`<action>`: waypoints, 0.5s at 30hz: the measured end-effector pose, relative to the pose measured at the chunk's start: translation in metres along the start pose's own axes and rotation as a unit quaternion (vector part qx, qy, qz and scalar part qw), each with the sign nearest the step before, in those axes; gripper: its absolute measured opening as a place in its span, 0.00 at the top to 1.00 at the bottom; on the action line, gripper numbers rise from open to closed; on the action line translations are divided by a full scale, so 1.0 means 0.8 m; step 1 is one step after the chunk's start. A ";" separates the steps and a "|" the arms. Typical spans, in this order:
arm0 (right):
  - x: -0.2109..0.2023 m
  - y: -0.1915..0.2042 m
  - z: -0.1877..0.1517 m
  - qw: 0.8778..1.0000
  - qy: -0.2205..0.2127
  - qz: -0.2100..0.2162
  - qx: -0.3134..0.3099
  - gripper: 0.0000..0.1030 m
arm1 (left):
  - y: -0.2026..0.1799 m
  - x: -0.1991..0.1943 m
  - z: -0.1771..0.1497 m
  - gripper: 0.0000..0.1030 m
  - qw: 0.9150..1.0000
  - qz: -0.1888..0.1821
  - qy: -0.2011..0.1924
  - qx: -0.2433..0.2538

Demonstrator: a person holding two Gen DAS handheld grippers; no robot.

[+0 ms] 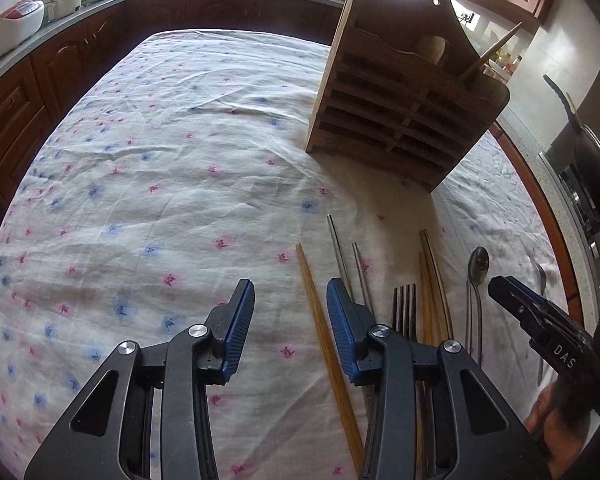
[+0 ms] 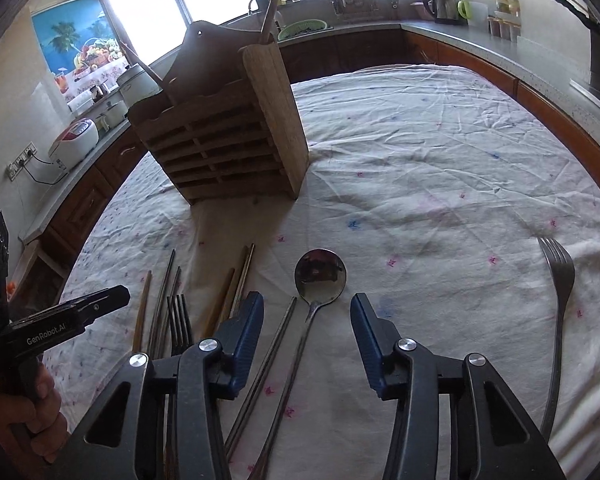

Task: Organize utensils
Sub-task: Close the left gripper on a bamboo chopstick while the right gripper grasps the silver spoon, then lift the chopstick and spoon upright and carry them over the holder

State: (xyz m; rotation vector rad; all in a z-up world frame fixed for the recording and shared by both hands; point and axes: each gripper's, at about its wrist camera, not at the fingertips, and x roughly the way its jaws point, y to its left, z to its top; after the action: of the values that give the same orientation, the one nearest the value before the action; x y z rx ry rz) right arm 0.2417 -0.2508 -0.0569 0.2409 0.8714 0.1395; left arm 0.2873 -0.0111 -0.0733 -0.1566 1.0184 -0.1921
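Floral tablecloth (image 1: pixel 160 168) carries a wooden utensil rack (image 1: pixel 400 120) at upper right, sticks poking out; left gripper (image 1: pixel 290 300) and right gripper (image 2: pixel 306 316) hover half-spread, empty, over chopsticks (image 1: pixel 324 328) and spoon (image 2: pixel 320 276).

"GenRobot.AI" on the left tool (image 2: pixel 80 314); "DAS" on the right tool (image 1: pixel 512 292).

Black grippers (image 1: pixel 290 316) — blue ribbed pads, silver screws.

White tablecloth (image 1: pixel 180 140) with pink and blue flowers; brown wooden rack (image 1: pixel 400 112).
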 end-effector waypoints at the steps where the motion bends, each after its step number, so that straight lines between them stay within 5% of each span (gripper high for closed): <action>1: 0.005 0.000 0.001 1.000 0.003 -0.001 -0.001 0.58 | 0.001 0.004 0.001 0.65 1.000 -0.001 0.003 -0.002; 11: 0.038 0.006 0.013 0.999 0.015 -0.032 -0.017 0.64 | -0.013 0.025 0.013 0.65 1.000 0.013 0.010 0.021; 13: 0.040 0.007 0.013 0.999 0.013 -0.039 -0.022 0.70 | -0.021 0.027 0.011 0.75 0.999 0.025 0.007 0.040; 15: 0.041 0.008 0.013 0.999 0.011 -0.043 -0.025 0.88 | -0.026 0.028 0.009 0.92 0.998 0.029 0.005 0.054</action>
State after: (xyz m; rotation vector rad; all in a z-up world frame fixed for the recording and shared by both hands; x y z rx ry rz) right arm 0.2703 -0.2390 -0.0730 0.1554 0.8977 0.0837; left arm 0.3035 -0.0364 -0.0834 -0.0276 1.0181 -0.1957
